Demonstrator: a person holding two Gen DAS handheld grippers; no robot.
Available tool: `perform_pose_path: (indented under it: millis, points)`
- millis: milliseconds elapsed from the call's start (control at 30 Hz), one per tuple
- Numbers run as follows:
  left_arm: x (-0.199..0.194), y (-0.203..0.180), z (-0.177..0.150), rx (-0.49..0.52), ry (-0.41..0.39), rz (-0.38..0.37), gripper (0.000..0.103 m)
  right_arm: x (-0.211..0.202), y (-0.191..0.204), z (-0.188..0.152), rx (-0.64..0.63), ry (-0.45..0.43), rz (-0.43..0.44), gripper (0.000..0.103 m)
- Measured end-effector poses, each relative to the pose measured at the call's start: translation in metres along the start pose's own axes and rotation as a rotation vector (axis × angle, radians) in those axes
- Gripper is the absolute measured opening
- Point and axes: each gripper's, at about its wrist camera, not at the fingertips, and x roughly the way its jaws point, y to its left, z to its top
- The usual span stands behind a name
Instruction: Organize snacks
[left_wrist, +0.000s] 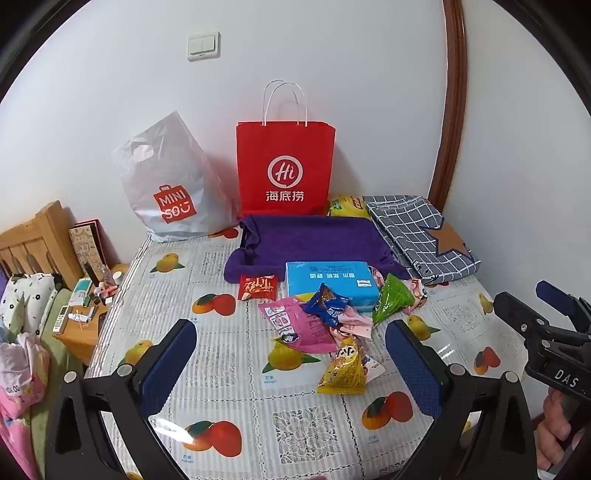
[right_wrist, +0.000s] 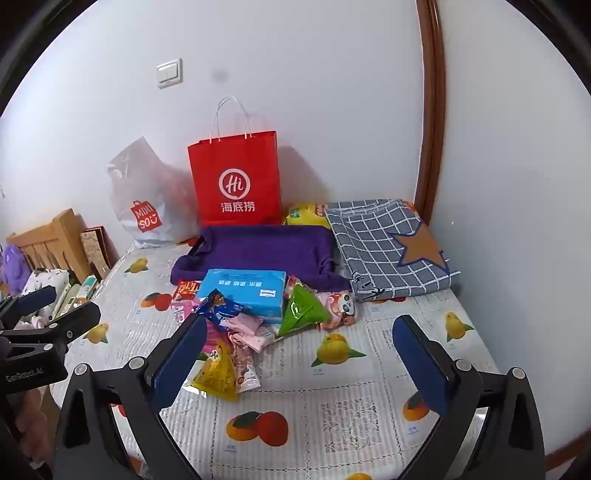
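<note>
Starting with both grippers spread and empty, pinch the yellow triangular snack packet (left_wrist: 341, 371) at frame centre by its crimped edge.

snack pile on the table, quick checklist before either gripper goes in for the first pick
1. Left gripper open and empty: ok.
2. Right gripper open and empty: ok.
3. Yellow triangular packet at the near edge of the pile, nothing on top: ok.
4. Purple tray open to receive snacks: ok.
5. Blue box free to lift: not ok, packets lean on its front.
6. Red paper bag empty inside: cannot tell.
</note>
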Motion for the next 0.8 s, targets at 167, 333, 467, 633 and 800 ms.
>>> perform_pose_path:
  millis: [167,333,467,633,800]
  points:
    - [-0.002,0.0,0.0,-0.011,-0.034,-0.03,0.103,0.0,0.007,0.0,-0.002,0.016,-0.013,0.1]
    - [-0.005,0.002,0.003,-0.015,-0.019,-0.023,0.103,0.001,0.001,-0.005,0.03,-0.004,0.027,0.1]
    - [0.0,0.001,0.004,-0.016,-0.006,-0.012,0.103,-0.001,0.003,-0.004,0.008,-0.013,0.031,0.1]
    - [0.001,-0.004,0.003,0.005,-0.001,-0.032,0.103,0.002,-0.003,-0.007,0.041,-0.015,0.056,0.1]
    - [0.002,-0.007,0.001,-0.014,0.02,-0.047,0.103,0.005,-0.005,-0.008,0.077,-0.006,0.088,0.1]
